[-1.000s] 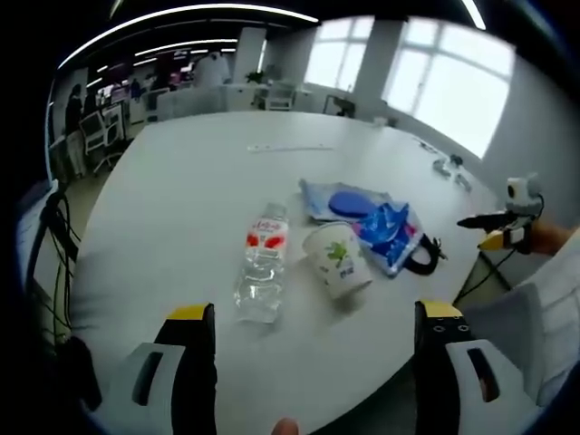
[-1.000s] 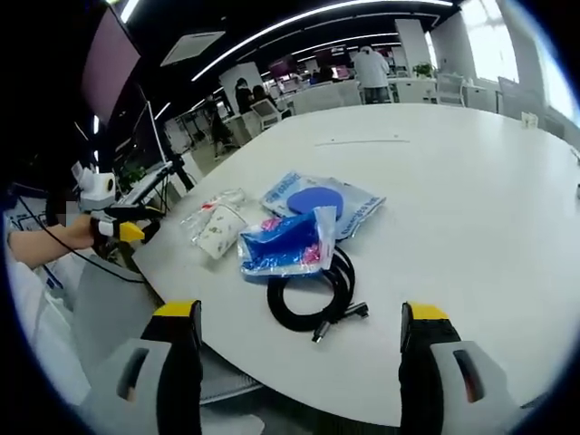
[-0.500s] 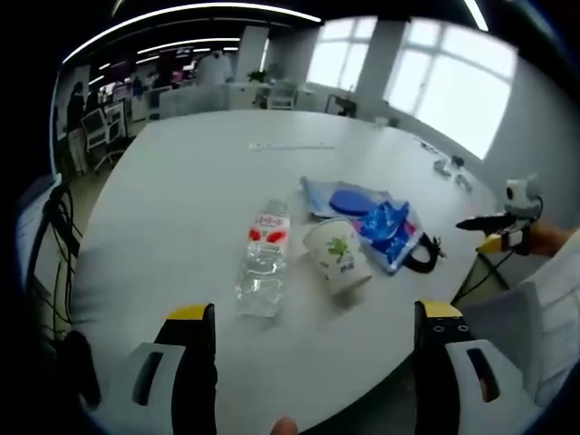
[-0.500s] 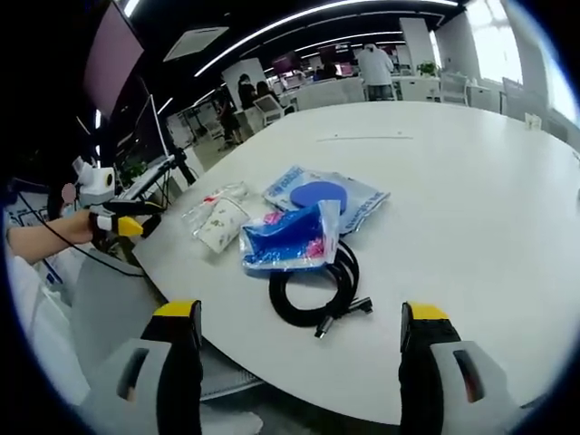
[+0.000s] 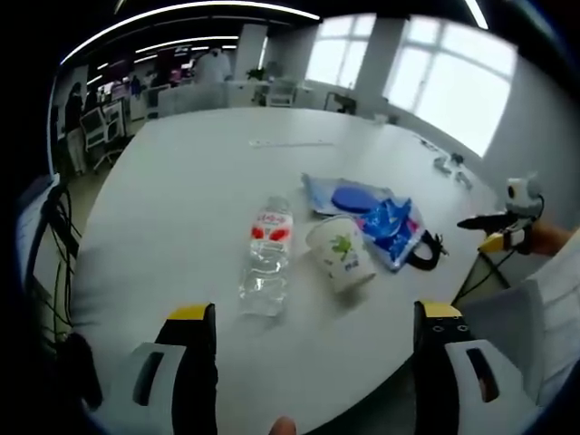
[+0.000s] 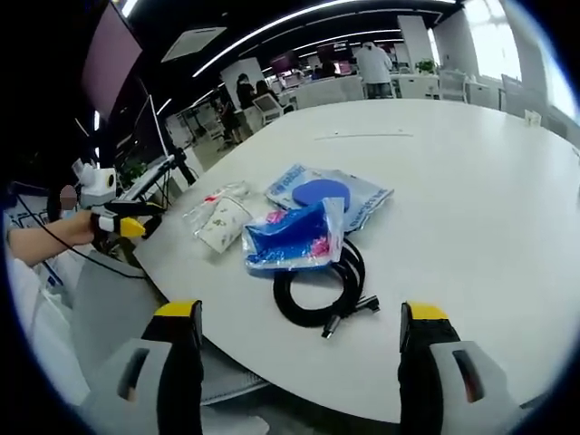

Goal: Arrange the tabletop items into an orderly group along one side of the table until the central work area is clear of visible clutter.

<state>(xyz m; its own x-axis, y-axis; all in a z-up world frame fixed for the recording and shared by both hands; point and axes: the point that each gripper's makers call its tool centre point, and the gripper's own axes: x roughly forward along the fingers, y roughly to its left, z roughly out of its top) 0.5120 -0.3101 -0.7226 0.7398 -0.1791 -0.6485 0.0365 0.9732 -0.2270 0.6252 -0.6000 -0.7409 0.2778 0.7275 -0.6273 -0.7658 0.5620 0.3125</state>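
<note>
Daylight from the windows (image 5: 426, 77) overexposes them to white; ceiling light strips (image 6: 299, 18) add illumination. The table (image 5: 181, 199) is evenly lit (shadows faint). Fisheye distortion bends edges; peripheral detail is soft.

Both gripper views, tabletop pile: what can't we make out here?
- Black cable coil: far part hidden under the blue pouch in the right gripper view; a sliver shows in the left gripper view.
- Water bottle label: text too small, left gripper view.
- Paper cup: lying on its side; contents cannot be told.
- Flat packet with blue disc: print unreadable, near edge covered by the pouch.
- Small items at far table edge: too small to identify.
</note>
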